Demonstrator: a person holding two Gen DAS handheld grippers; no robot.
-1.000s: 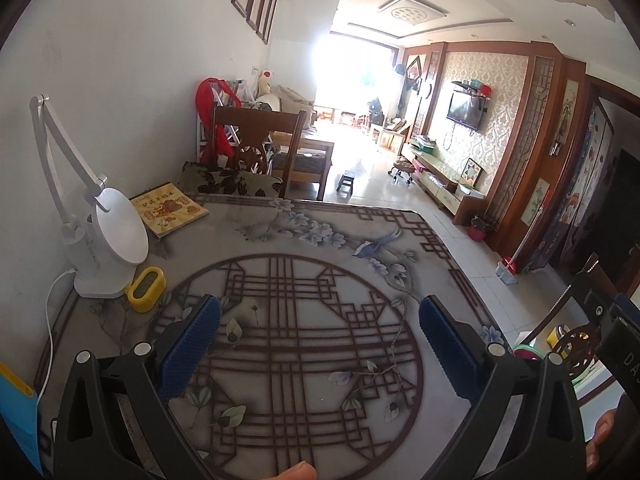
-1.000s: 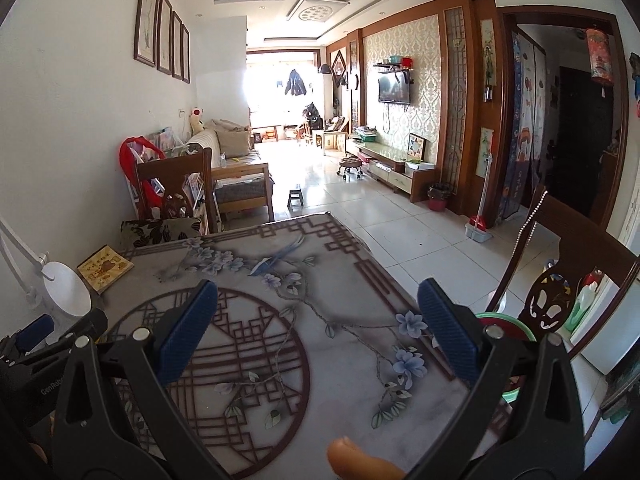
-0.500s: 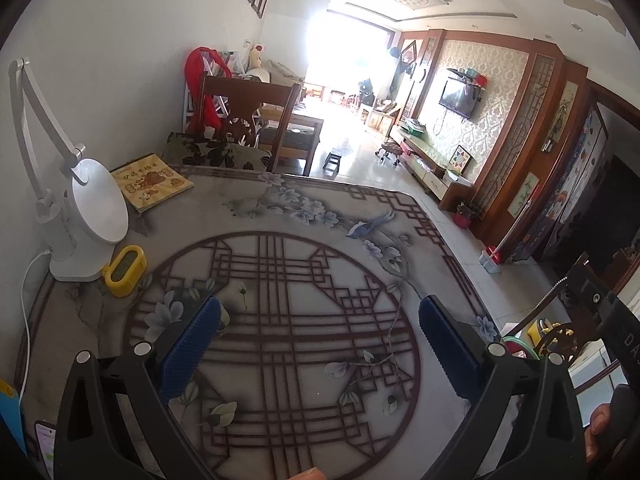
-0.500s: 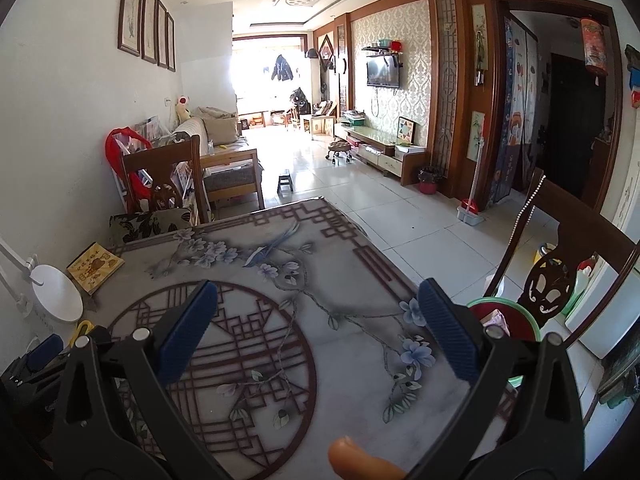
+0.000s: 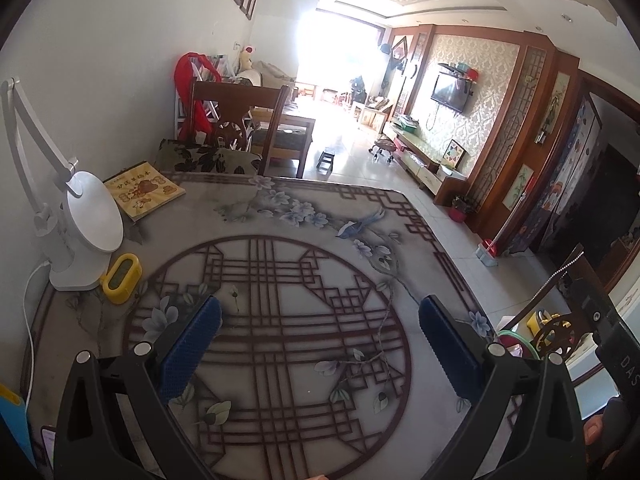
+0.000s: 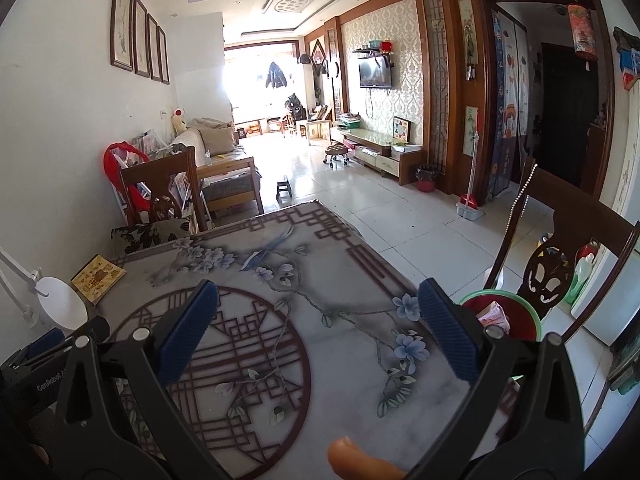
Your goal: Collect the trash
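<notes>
A round green-rimmed red trash basin (image 6: 528, 320) holding crumpled paper sits on the floor just beside the patterned marble-look table (image 6: 280, 280). Above the table, the left gripper (image 5: 320, 332) and right gripper (image 6: 318, 320) hover, jaws spread, empty.

Worktop (image 5: 304, 248): pale grey marbled cover w/ dark brown lattice circle at centre, brown fret border, blue-white blossoms + a blue bird toward upper right. Fingers (image 5: 188, 350): blue ribbed pads on black frames, same on the other gripper's fingers (image 6: 448, 332). Desk lamp (image 5: 86, 220), left of frame: white. Small box (image 5: 121, 278) beside it: yellow w/ greenish top. Book (image 5: 145, 194), upper left: yellow cover, brown print. Bin (image 6: 516, 318), right of frame: green rim, red inside, pinkish scraps in it.
</notes>
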